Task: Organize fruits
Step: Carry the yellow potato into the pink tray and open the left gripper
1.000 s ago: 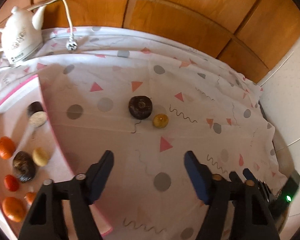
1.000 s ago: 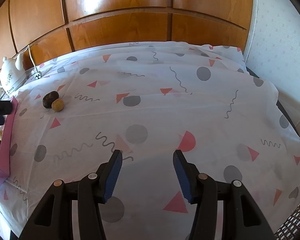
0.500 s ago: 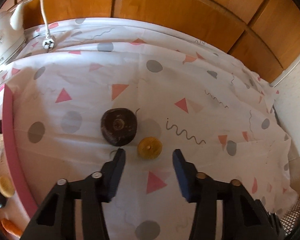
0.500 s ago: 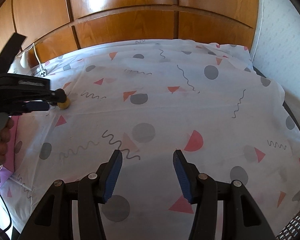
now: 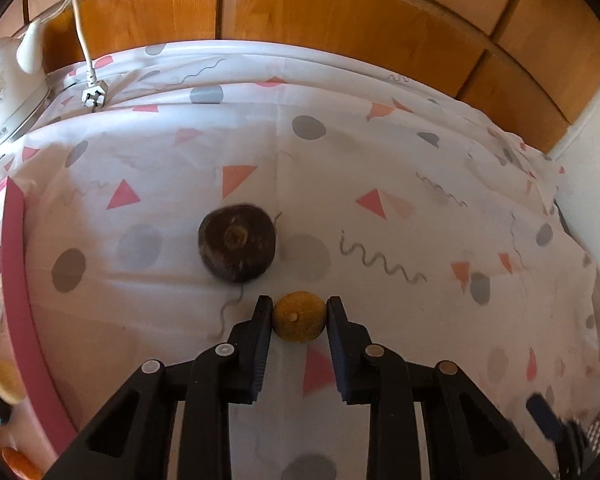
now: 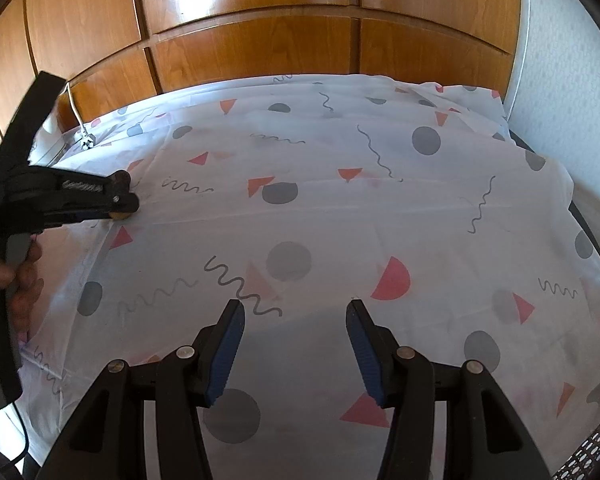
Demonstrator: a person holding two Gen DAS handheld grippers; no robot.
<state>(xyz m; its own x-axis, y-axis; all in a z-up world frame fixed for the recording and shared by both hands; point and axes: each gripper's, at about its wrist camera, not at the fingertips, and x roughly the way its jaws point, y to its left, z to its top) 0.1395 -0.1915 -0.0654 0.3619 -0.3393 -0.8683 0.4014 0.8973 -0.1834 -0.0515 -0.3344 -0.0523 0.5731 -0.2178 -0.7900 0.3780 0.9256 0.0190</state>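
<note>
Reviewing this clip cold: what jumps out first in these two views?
The left gripper draws the eye: its jaws have just closed on a small yellow-brown fruit on the patterned cloth, with a bigger dark fruit just beyond. A pink-rimmed tray holding other fruits sits at the left edge. The right gripper hangs open over bare cloth.

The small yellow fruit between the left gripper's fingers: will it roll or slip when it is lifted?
The small yellow fruit looks round, so it would probably roll if released. The left gripper pinches it at its widest part, likely a secure hold. Its skin looks matt, not slippery.
</note>
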